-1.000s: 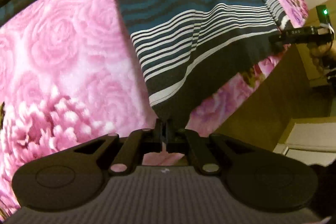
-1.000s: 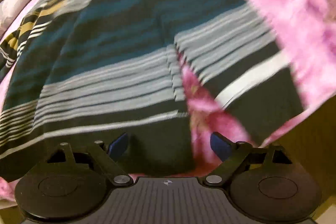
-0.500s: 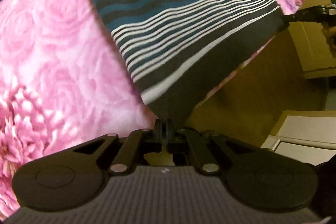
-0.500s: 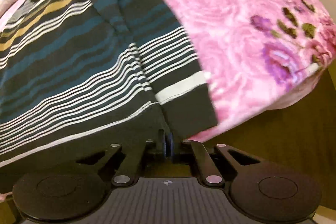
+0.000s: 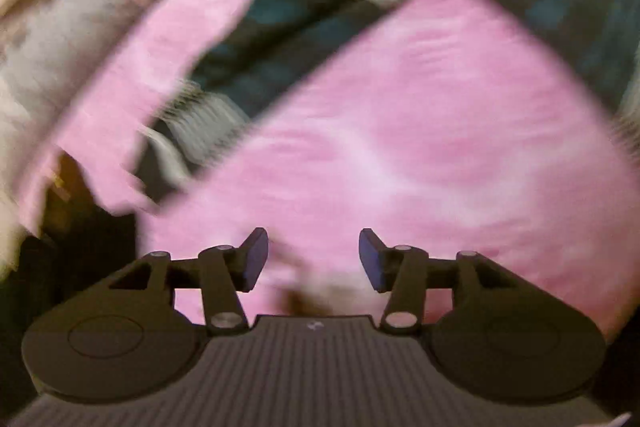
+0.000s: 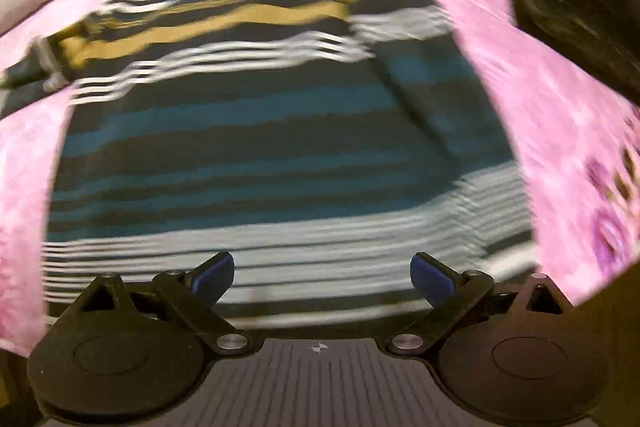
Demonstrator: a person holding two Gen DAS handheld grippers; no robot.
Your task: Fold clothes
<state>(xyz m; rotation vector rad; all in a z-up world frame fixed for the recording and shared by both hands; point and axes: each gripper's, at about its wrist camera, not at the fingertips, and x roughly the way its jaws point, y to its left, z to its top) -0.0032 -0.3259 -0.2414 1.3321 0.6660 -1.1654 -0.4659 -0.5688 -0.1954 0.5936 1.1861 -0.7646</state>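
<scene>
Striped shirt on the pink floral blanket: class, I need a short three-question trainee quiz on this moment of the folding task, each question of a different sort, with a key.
1. True or false: the right gripper is clamped on the striped shirt.
2. Multiple choice: in the left wrist view, what lies directly ahead of the left gripper? A) a wooden floor B) the pink floral blanket C) a white towel
3. Fill in: the topmost broad stripe on the shirt is ____ in colour.

Key
1. False: its jaws stand wide apart, holding nothing.
2. B
3. Yellow
</scene>
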